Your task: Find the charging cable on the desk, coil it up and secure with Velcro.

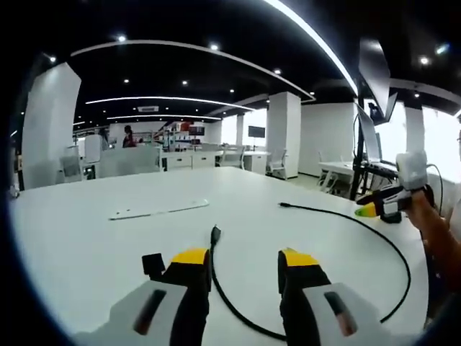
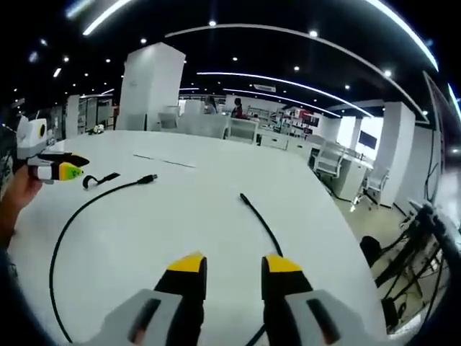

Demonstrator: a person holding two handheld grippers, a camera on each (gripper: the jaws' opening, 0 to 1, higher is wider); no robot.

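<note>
A black charging cable (image 1: 392,249) lies in a big loose curve on the white surface (image 1: 86,252). Its two plug ends rest apart. The left gripper (image 1: 245,263) hangs over the cable, its fingers wide with nothing in them. The right gripper (image 2: 229,268) hangs near the other end, fingers wide too. A small black Velcro strap (image 2: 99,179) lies near one plug.

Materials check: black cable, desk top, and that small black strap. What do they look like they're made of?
Thin black charging cable: looks like matte rubbery plastic jacket; it curves loosely without kinks, with a harder connector at its end. White desk top: probably smooth laminate; soft sheen, no grain. Small black strap: likely fabric Velcro; flat and limp, too small to confirm texture.
</note>
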